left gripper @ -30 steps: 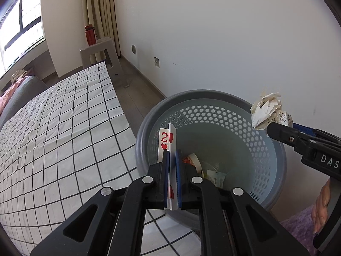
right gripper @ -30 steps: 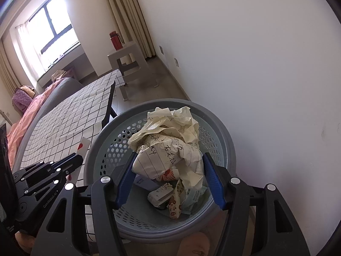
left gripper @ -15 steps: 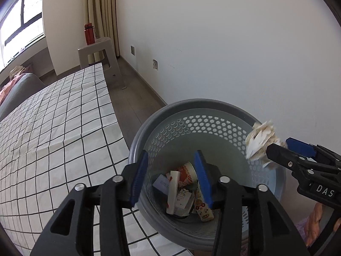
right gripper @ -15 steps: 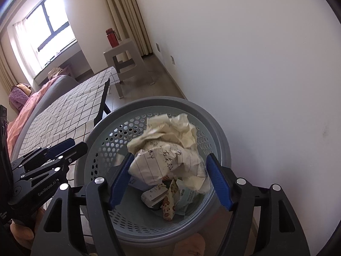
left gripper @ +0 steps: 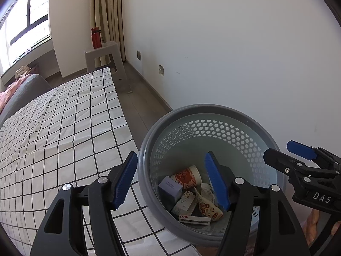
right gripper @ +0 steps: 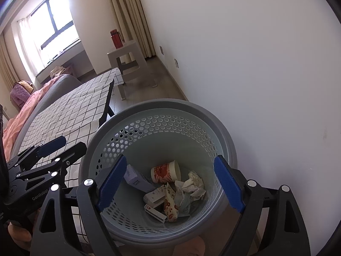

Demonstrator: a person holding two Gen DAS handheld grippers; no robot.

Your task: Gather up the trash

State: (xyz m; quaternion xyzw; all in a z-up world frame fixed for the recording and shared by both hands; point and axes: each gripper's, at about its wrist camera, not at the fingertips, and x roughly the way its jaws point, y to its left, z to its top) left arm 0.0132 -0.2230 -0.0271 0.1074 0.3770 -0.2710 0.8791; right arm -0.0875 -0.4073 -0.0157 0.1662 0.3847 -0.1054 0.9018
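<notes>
A grey perforated trash basket (left gripper: 204, 111) (right gripper: 162, 104) stands beside the table edge, below both grippers. Inside lie a paper cup (right gripper: 166, 171), a small lilac box (left gripper: 170, 188), a playing-card pack (left gripper: 194, 219) (right gripper: 154, 211), wrappers and the crumpled paper ball (right gripper: 192, 184). My left gripper (left gripper: 173, 181) is open and empty over the basket's near-left rim. My right gripper (right gripper: 170, 184) is open and empty above the basket's mouth; it also shows at the right of the left wrist view (left gripper: 298, 157).
A table with a white checked cloth (left gripper: 59, 132) lies left of the basket. A white wall (left gripper: 234, 42) is close behind it. A grey stool (left gripper: 102, 57) with a red bottle (left gripper: 96, 38) stands at the far end. A sofa (right gripper: 32, 102) is at the left.
My left gripper opened and the playing card pack dropped into the basket. My right gripper opened and the crumpled paper ball fell in among the trash.
</notes>
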